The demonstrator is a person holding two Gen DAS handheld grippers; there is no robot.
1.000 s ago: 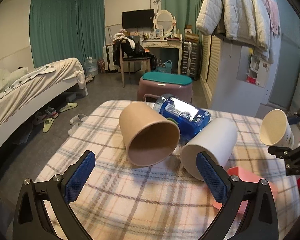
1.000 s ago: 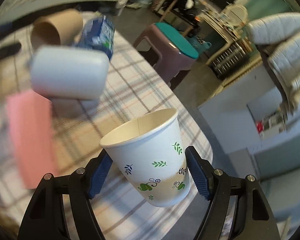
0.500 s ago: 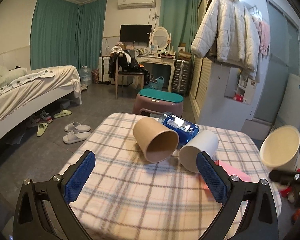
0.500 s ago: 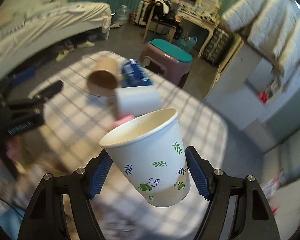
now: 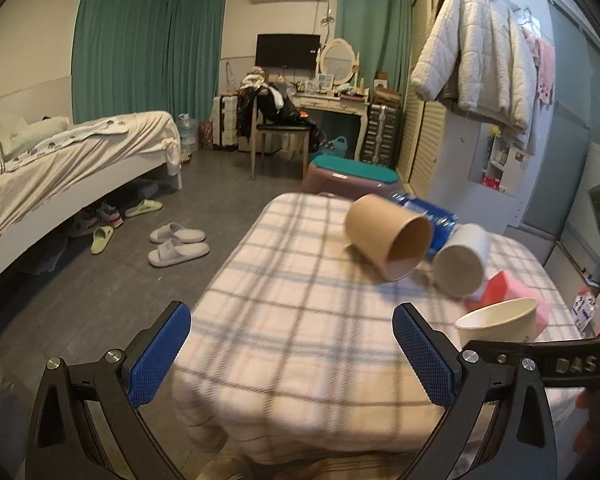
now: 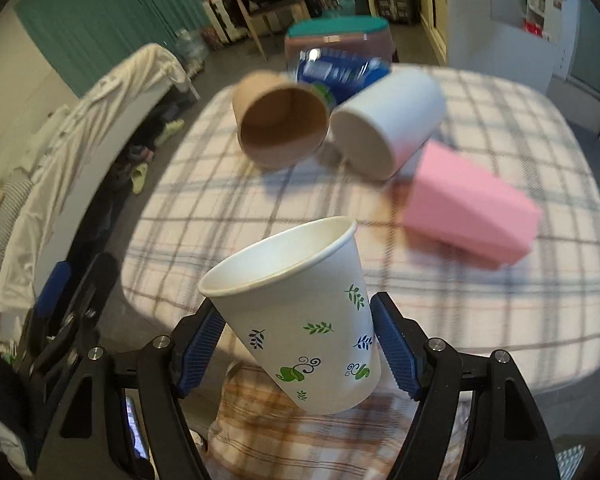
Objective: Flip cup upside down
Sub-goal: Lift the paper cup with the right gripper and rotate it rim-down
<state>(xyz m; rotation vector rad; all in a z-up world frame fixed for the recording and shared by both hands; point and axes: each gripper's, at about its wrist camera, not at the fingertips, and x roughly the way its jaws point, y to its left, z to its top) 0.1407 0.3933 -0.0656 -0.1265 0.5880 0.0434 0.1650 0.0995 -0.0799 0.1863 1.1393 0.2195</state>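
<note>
The right gripper (image 6: 298,346) is clamped on a white paper cup (image 6: 300,312), its blue pads pressing the lower half of the cup wall from either side. The cup is printed with small green and dark blue leaf sprigs and green swirls near its base; it has a rolled rim and a plain white inside, and it looks empty. It is held in the air at the near edge of the table (image 6: 480,300), mouth upward and tilted away from the camera toward the left. In the left wrist view the same cup (image 5: 498,320) shows at the right, mouth up, above the black finger of the right gripper (image 5: 540,360). The left gripper (image 5: 292,356) is spread wide with nothing between its blue pads, hovering near the table's front left corner. On the checked tablecloth (image 5: 300,320) lie a brown paper cup (image 6: 280,120) on its side, mouth toward the cameras, a white cylindrical container (image 6: 384,124) on its side just beside it, a blue-labelled bottle (image 6: 336,72) behind both, and a pink box (image 6: 468,212) to the right.
</note>
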